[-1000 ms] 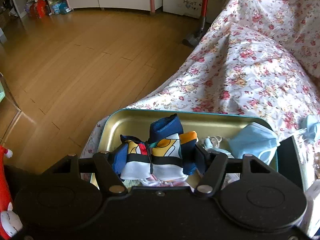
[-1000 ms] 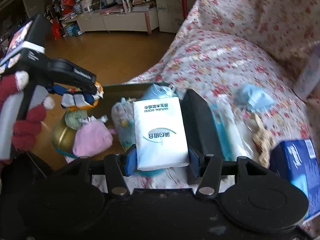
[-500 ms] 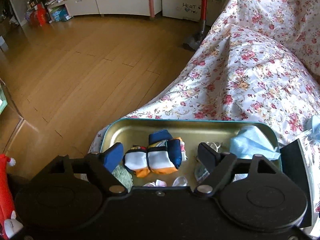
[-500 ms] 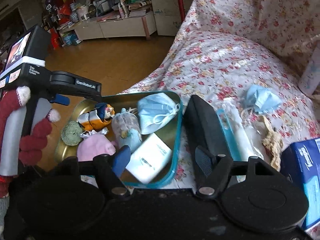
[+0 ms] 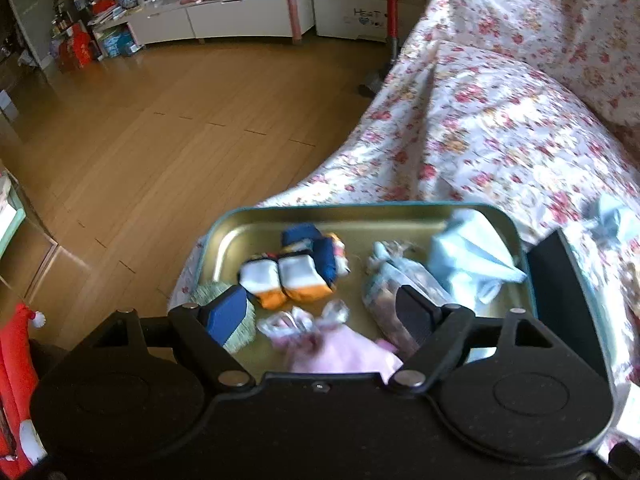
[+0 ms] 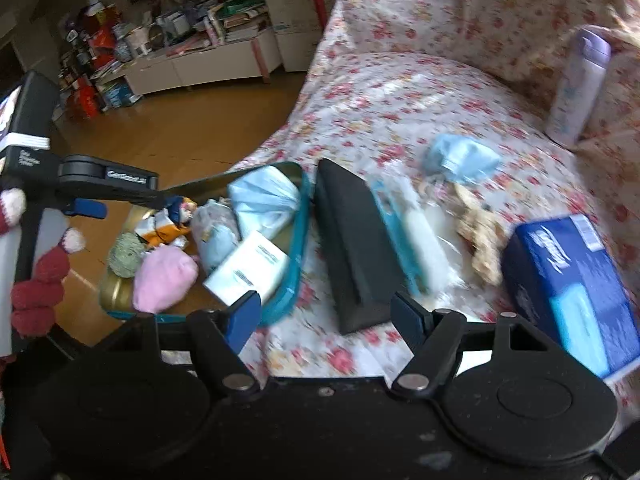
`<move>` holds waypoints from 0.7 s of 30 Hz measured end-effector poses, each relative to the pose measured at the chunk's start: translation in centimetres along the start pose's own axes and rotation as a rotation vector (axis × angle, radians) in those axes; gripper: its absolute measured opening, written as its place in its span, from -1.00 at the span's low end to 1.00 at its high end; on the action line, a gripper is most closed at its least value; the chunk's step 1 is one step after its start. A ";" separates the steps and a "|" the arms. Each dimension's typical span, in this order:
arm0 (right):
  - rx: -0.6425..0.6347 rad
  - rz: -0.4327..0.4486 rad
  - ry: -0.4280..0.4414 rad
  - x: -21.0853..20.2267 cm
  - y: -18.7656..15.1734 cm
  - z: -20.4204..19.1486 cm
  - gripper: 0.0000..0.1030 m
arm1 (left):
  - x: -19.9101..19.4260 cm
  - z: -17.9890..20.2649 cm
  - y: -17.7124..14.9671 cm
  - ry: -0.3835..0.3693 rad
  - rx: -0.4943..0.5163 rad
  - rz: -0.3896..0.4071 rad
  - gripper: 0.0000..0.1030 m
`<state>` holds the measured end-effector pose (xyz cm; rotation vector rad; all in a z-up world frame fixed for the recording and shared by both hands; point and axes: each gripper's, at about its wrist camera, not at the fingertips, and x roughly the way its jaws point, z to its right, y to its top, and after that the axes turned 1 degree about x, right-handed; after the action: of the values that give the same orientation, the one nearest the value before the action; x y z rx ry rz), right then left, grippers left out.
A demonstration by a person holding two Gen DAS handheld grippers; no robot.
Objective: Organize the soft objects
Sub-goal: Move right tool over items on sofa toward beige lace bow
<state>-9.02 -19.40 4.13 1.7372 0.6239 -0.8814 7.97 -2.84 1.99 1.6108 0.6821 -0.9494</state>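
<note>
A gold tin tray with a teal rim [image 5: 320, 212] [image 6: 298, 216] sits at the edge of the floral-covered sofa. In it lie rolled colourful socks [image 5: 298, 270] [image 6: 168, 222], a blue face mask [image 5: 468, 256] [image 6: 264, 200], a pink pouch [image 5: 340, 350] [image 6: 164, 276], a green woolly ball [image 6: 126, 254], a clear bag [image 6: 216, 232] and a white tissue pack [image 6: 248, 272]. My left gripper [image 5: 320, 314] is open and empty above the tray's near side. My right gripper [image 6: 326, 320] is open and empty, back from the tray.
A black case [image 6: 352, 240] lies right of the tray. Beyond it on the sofa are a teal-edged packet [image 6: 412, 236], another blue mask [image 6: 460, 158], a beige bundle [image 6: 480, 236], a blue tissue box [image 6: 576, 284] and a lilac bottle [image 6: 576, 84]. Wooden floor [image 5: 160, 140] lies left.
My left gripper opened and let the socks drop into the tray. My right gripper opened, left the tissue pack in the tray, and both pulled back.
</note>
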 end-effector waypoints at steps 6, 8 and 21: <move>0.054 0.001 -0.064 -2.2 -2.8 3.5 0.38 | -1.8 2.8 -2.2 -0.029 0.060 0.010 0.53; 0.088 -0.005 -0.086 -2.8 -3.8 4.9 0.38 | -2.3 4.0 -2.8 -0.043 0.082 0.012 0.54; 0.165 0.013 -0.168 -4.4 -5.9 8.8 0.37 | -5.0 10.2 -5.7 -0.125 0.216 0.020 0.60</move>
<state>-18.37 -25.77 2.69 1.7881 0.4385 -1.0823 -1.65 -11.13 2.48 1.7258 0.4899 -1.1291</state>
